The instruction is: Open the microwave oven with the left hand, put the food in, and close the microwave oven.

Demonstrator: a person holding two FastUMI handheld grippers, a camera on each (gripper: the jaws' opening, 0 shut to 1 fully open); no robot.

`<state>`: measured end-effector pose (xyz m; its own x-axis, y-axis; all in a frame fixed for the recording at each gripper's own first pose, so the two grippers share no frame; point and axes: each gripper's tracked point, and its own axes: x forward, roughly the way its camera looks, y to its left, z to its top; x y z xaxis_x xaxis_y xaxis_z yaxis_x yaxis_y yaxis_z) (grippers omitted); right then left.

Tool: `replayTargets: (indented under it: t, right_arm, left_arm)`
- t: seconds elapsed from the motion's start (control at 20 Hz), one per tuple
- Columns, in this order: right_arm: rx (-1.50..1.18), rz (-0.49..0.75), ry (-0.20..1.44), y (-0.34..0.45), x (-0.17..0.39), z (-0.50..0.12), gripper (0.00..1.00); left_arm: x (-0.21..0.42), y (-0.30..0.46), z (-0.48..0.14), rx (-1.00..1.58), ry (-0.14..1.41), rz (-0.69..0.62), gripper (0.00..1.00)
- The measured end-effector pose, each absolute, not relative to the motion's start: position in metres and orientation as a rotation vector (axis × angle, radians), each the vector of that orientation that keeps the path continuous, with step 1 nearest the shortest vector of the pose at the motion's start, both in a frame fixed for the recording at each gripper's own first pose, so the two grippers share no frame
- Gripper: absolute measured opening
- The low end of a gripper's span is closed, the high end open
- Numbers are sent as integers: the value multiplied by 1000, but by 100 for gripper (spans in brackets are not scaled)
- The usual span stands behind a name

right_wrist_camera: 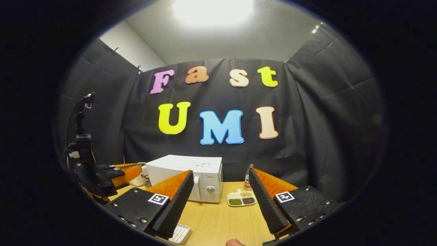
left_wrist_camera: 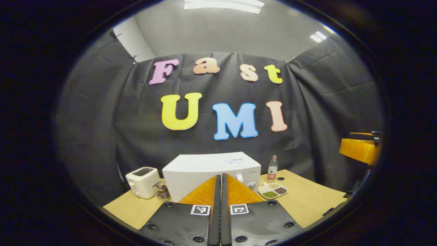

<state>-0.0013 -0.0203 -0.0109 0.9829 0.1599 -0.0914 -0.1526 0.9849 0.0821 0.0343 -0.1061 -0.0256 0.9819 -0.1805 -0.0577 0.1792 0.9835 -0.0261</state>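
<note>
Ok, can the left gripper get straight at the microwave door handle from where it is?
Probably yes. The left gripper is shut and points at the microwave. The door is closed, and the handle shows with nothing in front of it. The toaster and food tray sit off to the sides.

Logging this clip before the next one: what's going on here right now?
Nothing is being handled yet. The microwave sits shut on the table, with the food tray and a bottle to its right and a toaster to its left. The left gripper is shut and empty, held back from the microwave's front. The right gripper is open and empty, facing the microwave and tray.
</note>
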Motion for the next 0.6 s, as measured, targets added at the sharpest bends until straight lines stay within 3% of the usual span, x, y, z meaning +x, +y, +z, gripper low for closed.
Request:
replayTargets:
  t: [0.5, 0.6]
  right_arm:
    - [85, 166, 79, 6, -21, -5, 98]
    - [91, 163, 83, 16, -24, -5, 98]
  left_arm:
    - [-28, -55, 0, -2, 12, -102, 7]
    - [-36, -46, 2, 7, 8, -100, 12]
